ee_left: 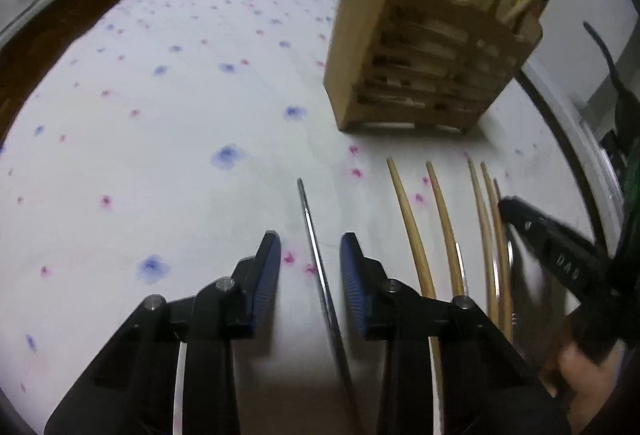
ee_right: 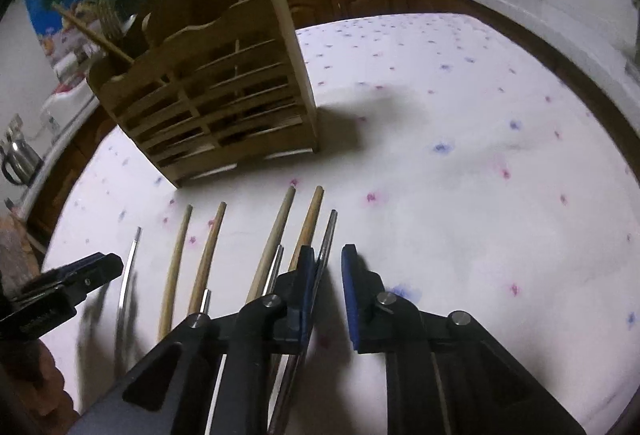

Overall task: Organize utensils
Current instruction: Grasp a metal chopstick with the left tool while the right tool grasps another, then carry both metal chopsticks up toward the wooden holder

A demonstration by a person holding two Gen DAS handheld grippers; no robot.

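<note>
Below, on flowered tablecloth (ee_left: 160, 139): row of wooden chopsticks (ee_left: 412, 231) and metal chopsticks (ee_left: 316, 259), near wooden rack (ee_left: 420, 67) at far side. Left gripper (ee_left: 309, 255) narrowed astride one metal chopstick, pads clear. Right gripper (ee_right: 328, 267) narrow around another metal chopstick (ee_right: 326, 247), touching left pad.

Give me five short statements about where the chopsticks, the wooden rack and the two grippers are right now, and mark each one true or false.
1. A metal chopstick lies between the left gripper's fingers, with a gap on each side. True.
2. The wooden rack lies flat on its side. False: it stands upright on the tablecloth.
3. Several wooden chopsticks lie on the cloth between the two grippers. True.
4. The right gripper is lifting a wooden chopstick. False: a metal chopstick is at its jaws, against one finger.
5. A stick already leans in the rack. True.
</note>
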